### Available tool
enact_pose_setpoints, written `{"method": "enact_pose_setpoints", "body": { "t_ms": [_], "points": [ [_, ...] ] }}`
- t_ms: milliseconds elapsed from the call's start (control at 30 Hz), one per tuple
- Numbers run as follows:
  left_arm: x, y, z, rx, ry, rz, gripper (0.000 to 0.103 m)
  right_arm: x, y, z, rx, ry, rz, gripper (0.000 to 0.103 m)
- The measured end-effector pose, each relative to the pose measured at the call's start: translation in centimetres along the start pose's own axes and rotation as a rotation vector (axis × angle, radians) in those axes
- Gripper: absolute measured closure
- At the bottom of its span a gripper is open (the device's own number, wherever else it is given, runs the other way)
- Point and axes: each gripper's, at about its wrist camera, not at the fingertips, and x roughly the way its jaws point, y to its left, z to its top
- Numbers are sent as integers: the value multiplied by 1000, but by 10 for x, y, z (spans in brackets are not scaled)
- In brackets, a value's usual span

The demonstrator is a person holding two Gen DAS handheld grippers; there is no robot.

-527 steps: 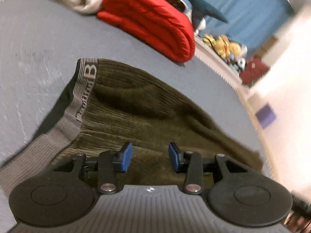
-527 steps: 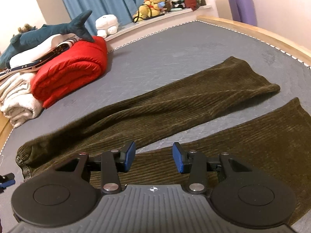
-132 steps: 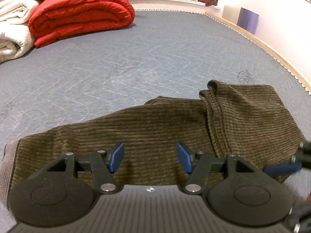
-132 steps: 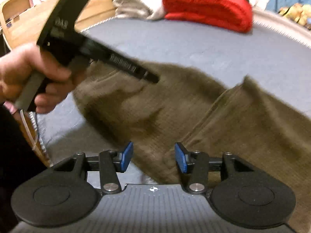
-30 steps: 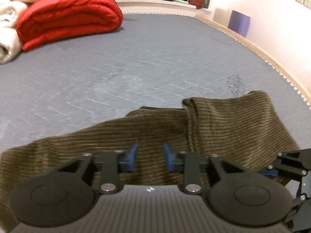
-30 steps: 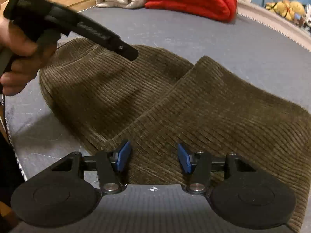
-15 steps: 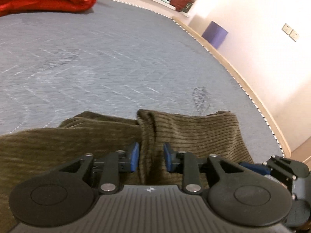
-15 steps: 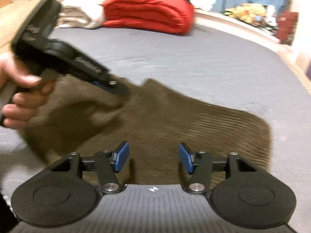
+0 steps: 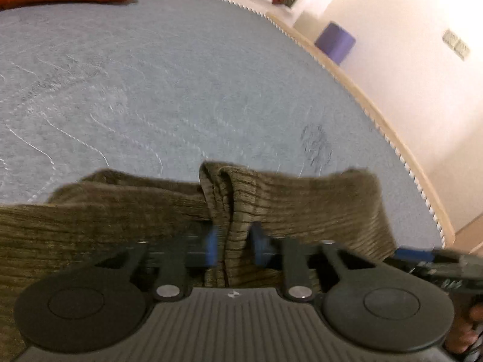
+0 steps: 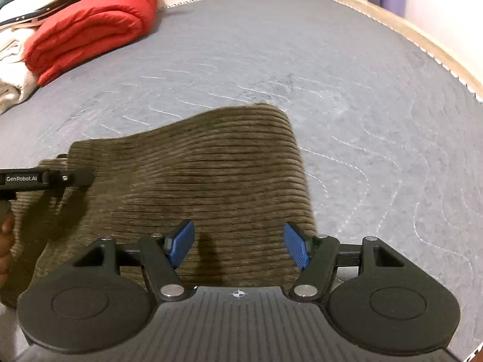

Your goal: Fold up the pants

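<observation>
The olive-green ribbed corduroy pants (image 10: 211, 175) are soft, matt cloth with raised cords. Under them lies the grey quilted fabric mat (image 10: 347, 69), dull and slightly fuzzy, with pale wavy stitching. Beyond the pants on the mat, the folded red padded blanket (image 10: 90, 30) has a smooth, faintly shiny cloth shell. The black matt plastic right gripper (image 10: 239, 247) carries blue textured pads and bright metal pivot pins. The mat's far rim is pale, smooth wood (image 10: 422, 30).

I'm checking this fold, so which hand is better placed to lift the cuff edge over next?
Probably the left. The left tongs have just closed further around the raised ridge of the pants, while the right tongs have been opening, with only flat fabric below them.
</observation>
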Motion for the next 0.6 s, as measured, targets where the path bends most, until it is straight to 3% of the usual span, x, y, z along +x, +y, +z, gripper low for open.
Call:
{"method": "enact_pose_setpoints", "body": {
  "t_ms": [133,267,333,433,500,600],
  "points": [
    [-53,-9,6,-11,-114,3,88,-9,1,-4,10,-20,-19,35],
    [-76,14,-3,-141,-104,91,87,-21,-5,-1,15,-44,-27,34],
    [-70,27,-9,-177,-69,113,81,-24,-5,-3,6,-37,-25,32],
    [-74,29,-9,-146,-87,253,80,-23,-2,-10,-19,-15,-22,30],
    [-89,25,-9,-134,-120,213,70,-21,-2,-15,-38,4,-31,30],
    [-100,13,-17,-72,-81,111,68,-21,-5,-21,-25,36,-26,29]
  ]
}}
